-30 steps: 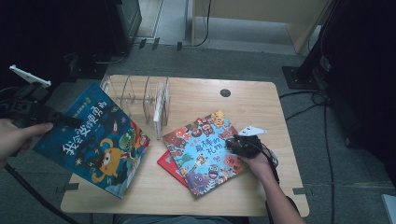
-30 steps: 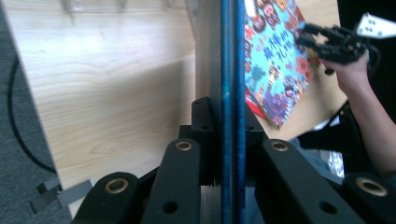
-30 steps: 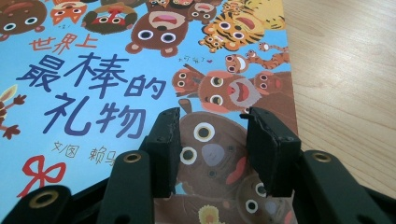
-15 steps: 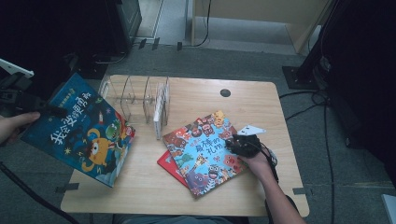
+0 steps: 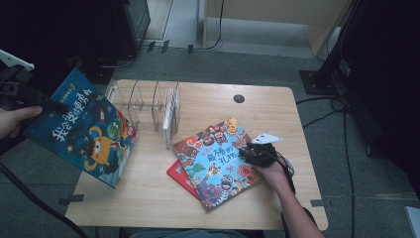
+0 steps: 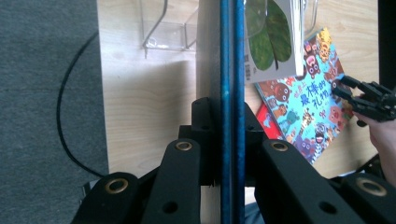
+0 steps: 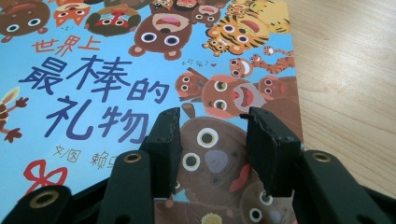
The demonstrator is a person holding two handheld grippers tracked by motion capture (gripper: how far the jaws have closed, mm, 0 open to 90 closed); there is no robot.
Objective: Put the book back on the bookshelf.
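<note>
Item: dark blue book (image 5: 81, 131), clamped edge-on in my left jaws (image 6: 232, 140), held over the table's (image 5: 277, 106) left edge. Rack (image 5: 148, 106) just right, beyond. Right jaws (image 7: 212, 140) open on the light blue book (image 5: 218, 158).

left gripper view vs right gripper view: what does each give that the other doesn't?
Left gripper view alone: the left tongs shut on the dark blue book, seen edge-on; behind it the clear rack, a book with a green leaf cover, a red book under the animal book, and the grey floor. Right gripper view alone: the right tongs up close, jaws apart over the cover, nothing between them, with its title lettering readable. Both: the light blue animal book and the wooden table.
</note>
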